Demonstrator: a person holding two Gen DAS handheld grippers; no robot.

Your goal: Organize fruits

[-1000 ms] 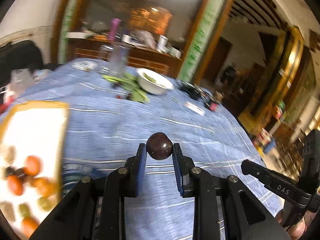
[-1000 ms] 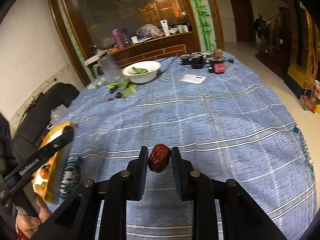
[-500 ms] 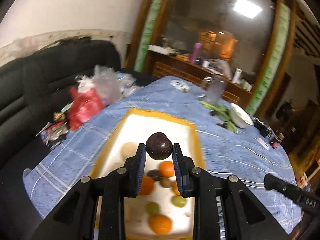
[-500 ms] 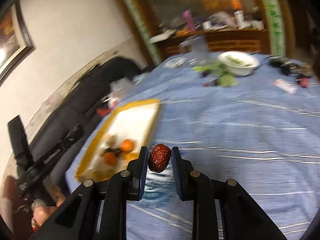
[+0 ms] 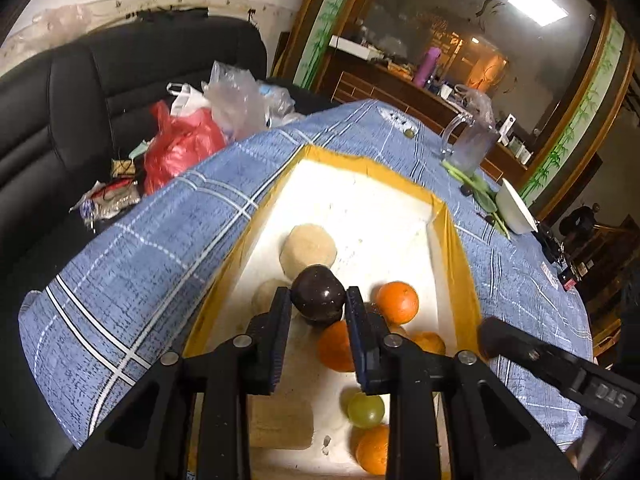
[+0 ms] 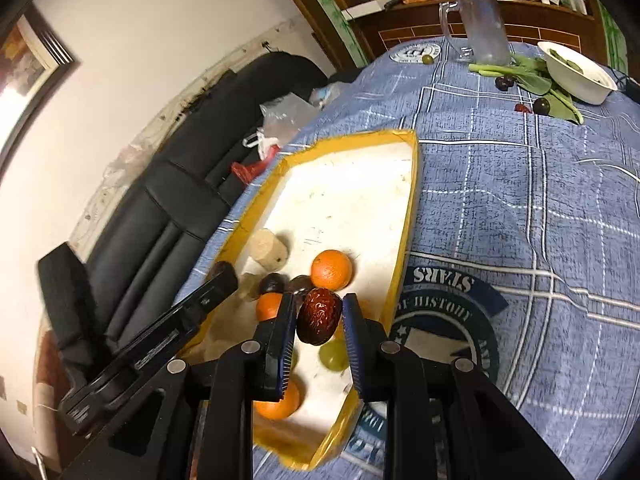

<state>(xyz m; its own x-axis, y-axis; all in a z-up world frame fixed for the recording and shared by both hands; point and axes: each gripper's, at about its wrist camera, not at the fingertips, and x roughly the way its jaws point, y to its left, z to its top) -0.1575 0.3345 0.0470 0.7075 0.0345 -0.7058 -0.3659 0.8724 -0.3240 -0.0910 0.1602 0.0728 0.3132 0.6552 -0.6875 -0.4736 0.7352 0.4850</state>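
Now both tongs hang over the yellow-rimmed tray on the worktop, presumably to drop fruit among the oranges already there. Left tongs: jaws have just been easing apart, dark round plum between the pads, looks barely gripped; no long axis. Right tongs: clenched on wrinkled red date, long axis roughly upright, tilted slightly, lower end toward the tray.
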